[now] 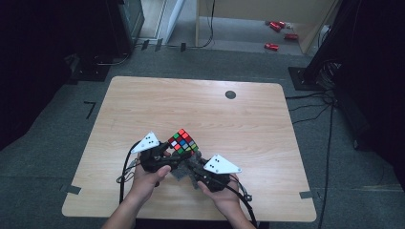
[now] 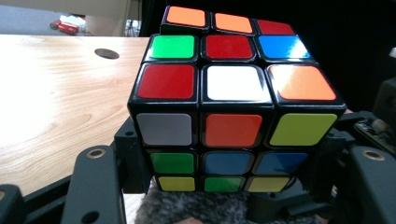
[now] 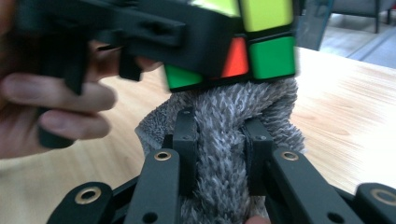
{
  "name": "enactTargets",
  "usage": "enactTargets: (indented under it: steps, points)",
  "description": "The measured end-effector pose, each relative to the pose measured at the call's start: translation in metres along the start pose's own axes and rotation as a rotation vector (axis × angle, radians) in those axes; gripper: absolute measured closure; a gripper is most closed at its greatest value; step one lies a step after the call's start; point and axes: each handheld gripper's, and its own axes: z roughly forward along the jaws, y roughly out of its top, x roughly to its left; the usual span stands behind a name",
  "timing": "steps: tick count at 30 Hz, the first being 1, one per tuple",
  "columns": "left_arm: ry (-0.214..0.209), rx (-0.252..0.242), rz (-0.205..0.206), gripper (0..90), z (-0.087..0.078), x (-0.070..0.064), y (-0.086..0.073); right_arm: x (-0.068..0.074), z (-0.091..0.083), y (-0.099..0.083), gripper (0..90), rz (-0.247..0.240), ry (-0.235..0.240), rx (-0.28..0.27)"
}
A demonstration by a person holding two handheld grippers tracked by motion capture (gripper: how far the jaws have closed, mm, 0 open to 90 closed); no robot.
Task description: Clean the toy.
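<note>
A scrambled Rubik's cube (image 1: 183, 141) is held just above the wooden table (image 1: 191, 100), near its front middle. My left gripper (image 1: 175, 149) is shut on the cube (image 2: 229, 107), one black jaw on each side of its lower layers. A grey fuzzy cloth (image 3: 224, 126) is pinched in my right gripper (image 3: 219, 140), which is shut on it. The cloth's top presses against the underside of the cube (image 3: 233, 51). From above, the cloth (image 1: 180, 172) sits between the two grippers, and my right gripper (image 1: 187, 168) points up-left toward the cube.
A dark round hole (image 1: 230, 94) marks the table's far side. The person's left hand (image 3: 46, 102) wraps the left gripper close to the cloth. Red items (image 1: 277, 33) lie on the floor beyond, and cables (image 1: 329, 124) run along the right.
</note>
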Motion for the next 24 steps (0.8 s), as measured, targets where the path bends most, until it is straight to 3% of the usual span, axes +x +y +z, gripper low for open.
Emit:
enactTargets:
  steps: [2, 3, 6, 9, 10, 18, 20, 23, 24]
  points:
    - [0.005, 0.006, 0.003, 35.3, 0.000, 0.001, 0.000, -0.002, -0.001, 0.001, 73.5, -0.004, -0.010, 0.001]
    - [0.003, 0.007, 0.003, 35.3, 0.000, 0.001, 0.000, -0.009, -0.005, 0.003, 73.6, 0.014, -0.043, -0.002]
    - [0.000, 0.021, 0.012, 35.3, 0.001, -0.001, -0.001, -0.016, -0.010, 0.003, 73.8, 0.032, -0.083, -0.012]
    - [0.013, 0.037, 0.022, 35.3, 0.004, -0.002, -0.002, -0.018, -0.012, 0.003, 73.8, 0.022, -0.103, -0.008]
    - [0.014, 0.041, 0.020, 35.3, 0.004, -0.002, -0.002, -0.012, -0.010, 0.003, 73.7, -0.010, -0.121, 0.007]
    - [0.031, 0.052, 0.015, 35.3, 0.006, 0.000, -0.004, -0.002, -0.004, 0.000, 73.9, -0.015, -0.066, 0.040]
    - [0.024, 0.049, 0.011, 35.4, 0.005, 0.000, -0.004, -0.003, -0.004, 0.001, 74.1, -0.023, -0.067, 0.045]
    - [0.029, 0.056, 0.023, 35.3, 0.005, -0.001, -0.003, -0.011, -0.009, 0.004, 74.3, 0.011, -0.074, 0.025]
    - [0.029, 0.064, 0.025, 35.3, 0.005, -0.001, -0.003, -0.014, -0.011, 0.004, 74.3, 0.012, -0.096, 0.019]
